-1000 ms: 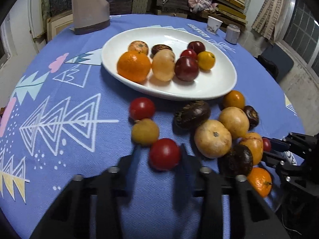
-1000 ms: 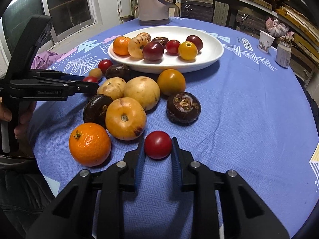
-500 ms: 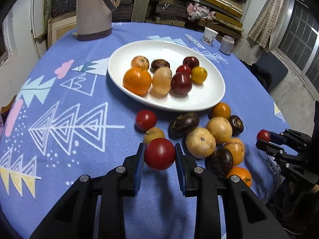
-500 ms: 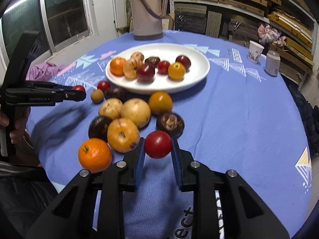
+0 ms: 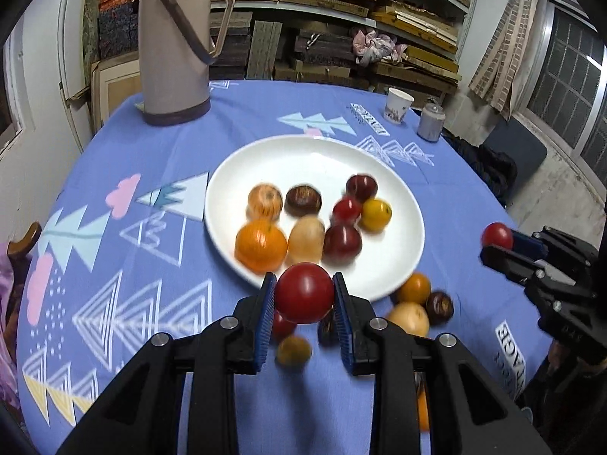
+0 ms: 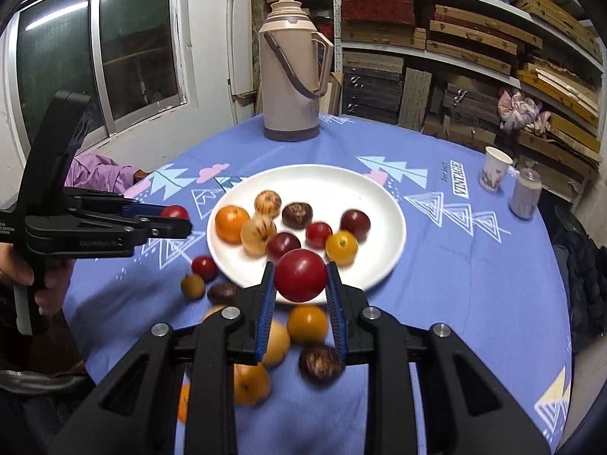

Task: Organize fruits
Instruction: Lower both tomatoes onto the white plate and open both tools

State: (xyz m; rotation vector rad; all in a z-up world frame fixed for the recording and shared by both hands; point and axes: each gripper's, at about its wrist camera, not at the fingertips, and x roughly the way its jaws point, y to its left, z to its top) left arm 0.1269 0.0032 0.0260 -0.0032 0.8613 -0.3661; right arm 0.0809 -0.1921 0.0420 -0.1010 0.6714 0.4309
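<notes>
My left gripper (image 5: pixel 303 297) is shut on a red round fruit (image 5: pixel 303 292), held in the air just before the near rim of the white plate (image 5: pixel 402 204). My right gripper (image 6: pixel 299 280) is shut on another red fruit (image 6: pixel 300 273), raised above the plate's near edge (image 6: pixel 383 265). The plate holds several fruits: an orange (image 5: pixel 261 243), dark red, brown and yellow ones. More loose fruits (image 6: pixel 307 322) lie on the blue cloth below both grippers. Each gripper shows in the other's view: the right one (image 5: pixel 497 237), the left one (image 6: pixel 174 214).
A tall beige thermos (image 5: pixel 174 45) stands at the back of the round table. A paper cup (image 5: pixel 396 104) and a small jar (image 5: pixel 430 125) stand at the far right. Shelves of boxes line the wall behind. The table edge drops off at right.
Both grippers have lifted their red fruits off the cloth and carried them up and forward toward the plate. The loose fruits have stayed on the cloth.
</notes>
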